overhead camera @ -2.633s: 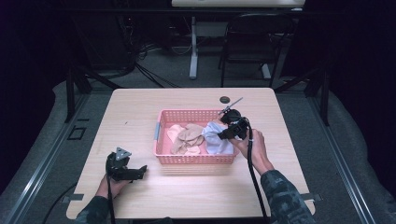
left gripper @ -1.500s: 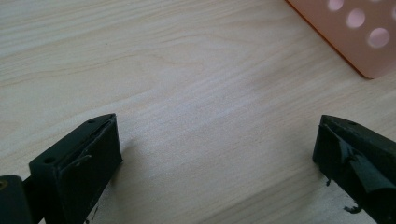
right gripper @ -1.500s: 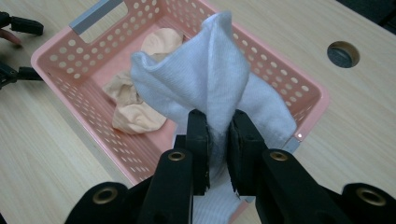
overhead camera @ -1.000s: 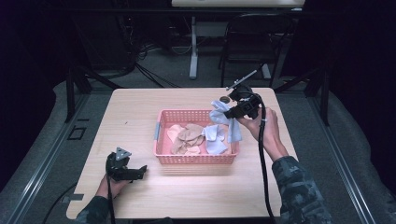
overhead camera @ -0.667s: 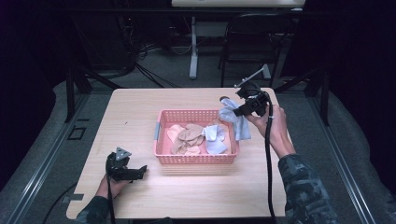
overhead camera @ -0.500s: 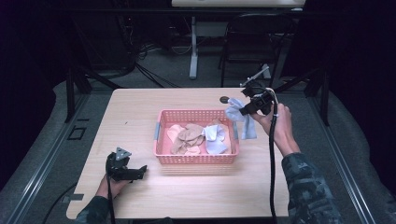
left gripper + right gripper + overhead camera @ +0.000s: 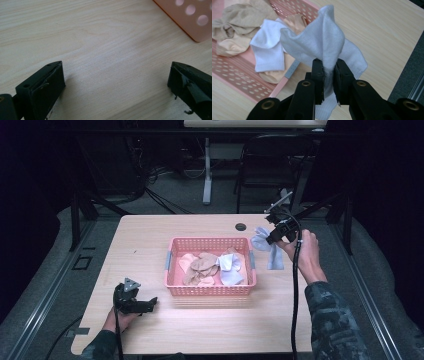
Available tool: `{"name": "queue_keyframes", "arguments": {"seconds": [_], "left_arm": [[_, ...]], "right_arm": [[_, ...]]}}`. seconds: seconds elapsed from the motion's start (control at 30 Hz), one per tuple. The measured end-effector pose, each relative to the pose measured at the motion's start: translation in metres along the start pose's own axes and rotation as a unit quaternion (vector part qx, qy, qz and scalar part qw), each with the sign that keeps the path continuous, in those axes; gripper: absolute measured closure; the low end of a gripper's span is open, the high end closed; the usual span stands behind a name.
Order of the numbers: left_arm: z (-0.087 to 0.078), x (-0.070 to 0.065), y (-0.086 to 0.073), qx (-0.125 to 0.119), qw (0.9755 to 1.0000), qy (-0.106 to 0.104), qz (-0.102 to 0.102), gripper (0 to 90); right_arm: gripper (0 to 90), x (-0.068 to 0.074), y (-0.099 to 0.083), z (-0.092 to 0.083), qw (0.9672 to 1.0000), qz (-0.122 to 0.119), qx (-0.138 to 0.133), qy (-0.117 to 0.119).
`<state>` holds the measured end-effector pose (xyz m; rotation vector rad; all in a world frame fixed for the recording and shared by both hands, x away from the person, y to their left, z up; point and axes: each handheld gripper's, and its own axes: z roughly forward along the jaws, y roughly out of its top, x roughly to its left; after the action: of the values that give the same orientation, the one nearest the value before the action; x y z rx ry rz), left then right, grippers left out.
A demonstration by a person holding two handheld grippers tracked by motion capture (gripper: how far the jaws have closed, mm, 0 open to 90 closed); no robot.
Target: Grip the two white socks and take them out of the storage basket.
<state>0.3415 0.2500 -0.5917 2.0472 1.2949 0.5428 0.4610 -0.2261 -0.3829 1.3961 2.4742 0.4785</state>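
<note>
The right gripper's (image 7: pixel 328 72) jaws clamp a white ribbed cotton sock (image 7: pixel 324 42), now carried out of the pink perforated plastic basket (image 7: pixel 210 290) to the right of frame over the pale wooden table (image 7: pixel 150 235). One sock is removed. The left gripper (image 7: pixel 115 82) rests lower left, jaws apart, empty; its view shows the basket's corner.

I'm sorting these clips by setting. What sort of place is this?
Probably a lab or office workroom set up for recording: a bare wooden table on grey carpet, loose cables and a dark chair behind it, and black surroundings.
</note>
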Motion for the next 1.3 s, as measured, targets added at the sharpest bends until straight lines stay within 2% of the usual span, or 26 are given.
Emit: {"name": "queue_keyframes", "arguments": {"seconds": [0.5,0.57,0.73,0.9,1.0,1.27,1.3], "left_arm": [[0.0,0.0,0.0,0.0,1.0,0.0,0.0,0.8],[0.0,0.0,0.0,0.0,1.0,0.0,0.0,0.8],[0.0,0.0,0.0,0.0,1.0,0.0,0.0,0.8],[0.0,0.0,0.0,0.0,1.0,0.0,0.0,0.8],[0.0,0.0,0.0,0.0,1.0,0.0,0.0,0.8],[0.0,0.0,0.0,0.0,1.0,0.0,0.0,0.8],[0.0,0.0,0.0,0.0,1.0,0.0,0.0,0.8]], "right_arm": [[81.5,-0.032,-0.02,0.035,0.9974,0.067,0.029,-0.004],[81.6,-0.033,-0.024,0.039,0.997,0.073,0.026,-0.006],[81.5,-0.037,-0.031,0.054,0.9959,0.08,0.041,-0.011],[81.5,-0.039,-0.038,0.071,0.9941,0.099,0.045,-0.002],[81.5,-0.041,-0.044,0.085,0.9928,0.099,0.067,0.004],[81.2,-0.042,-0.053,0.109,0.9897,0.117,0.082,0.007],[81.3,-0.041,-0.053,0.111,0.9893,0.125,0.076,0.003]]}}
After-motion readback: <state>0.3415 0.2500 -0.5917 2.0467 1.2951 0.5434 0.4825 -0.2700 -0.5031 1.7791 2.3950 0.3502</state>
